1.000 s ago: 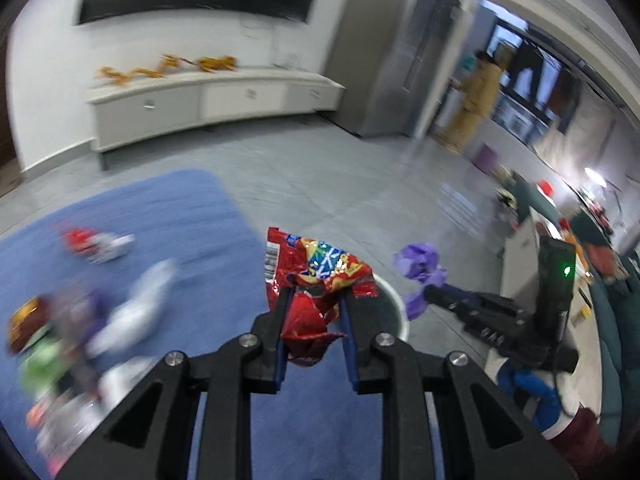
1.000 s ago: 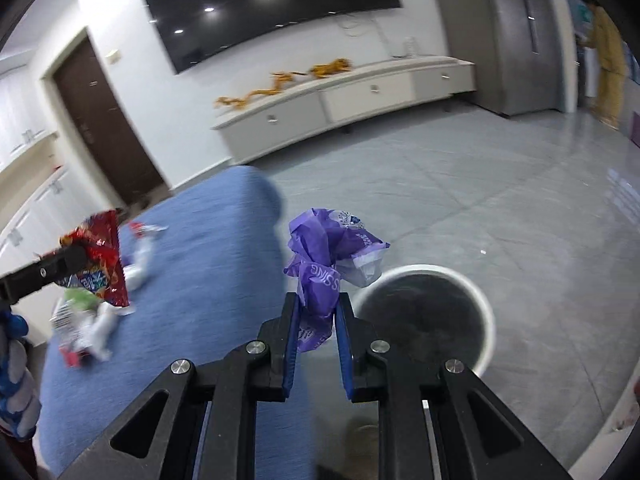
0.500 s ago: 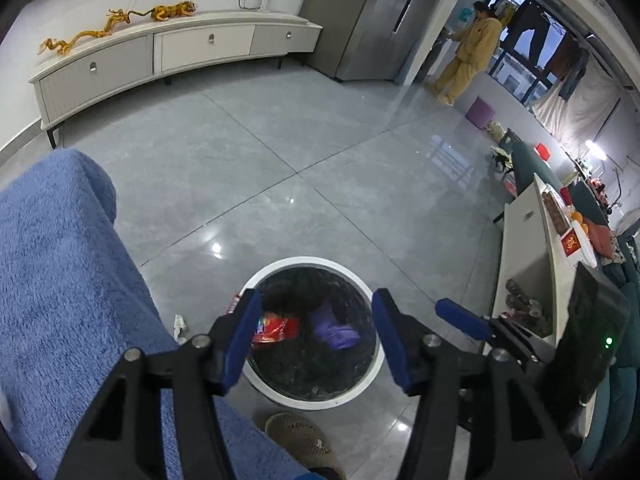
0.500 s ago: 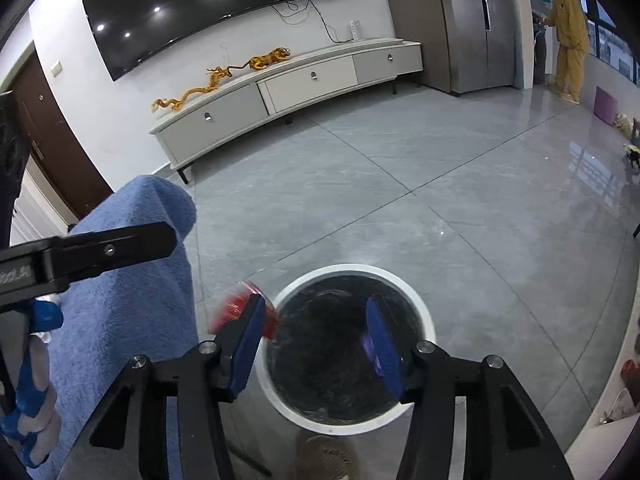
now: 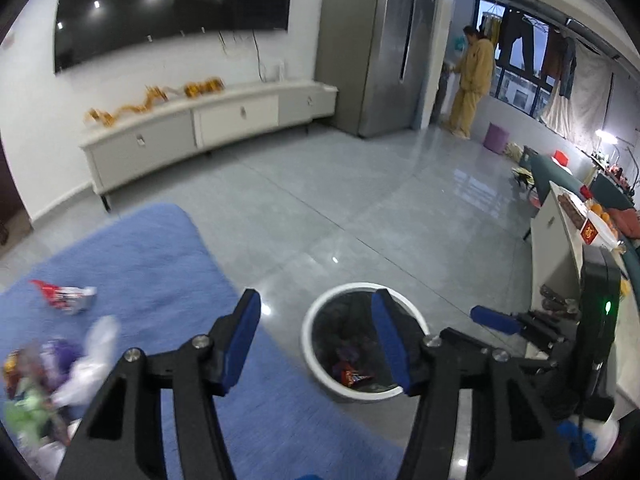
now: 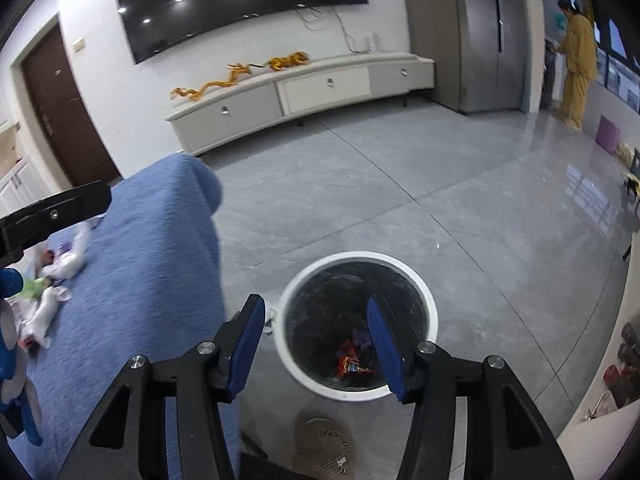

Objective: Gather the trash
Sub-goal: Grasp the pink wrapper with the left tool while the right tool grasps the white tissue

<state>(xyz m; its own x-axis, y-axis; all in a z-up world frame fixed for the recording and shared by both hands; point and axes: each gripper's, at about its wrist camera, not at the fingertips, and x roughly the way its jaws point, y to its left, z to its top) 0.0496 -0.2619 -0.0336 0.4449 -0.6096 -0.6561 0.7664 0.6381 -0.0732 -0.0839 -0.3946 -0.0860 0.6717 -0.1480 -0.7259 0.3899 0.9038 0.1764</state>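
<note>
Both tongs, left [image 5: 316, 330] and right [image 6: 316, 330], gape empty above the wrapper-holding bin [image 6: 428, 304].

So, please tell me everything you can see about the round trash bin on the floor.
The trash bin is round, with a thick white rim and a dark inside that looks lined with a black bag. It stands upright and open, with no lid in view, on the grey tiled floor beside the edge of the blue blanket. At its bottom lie a few crumpled wrappers, red-orange and purple. Neither hand-held gripper seems to touch it.
</note>
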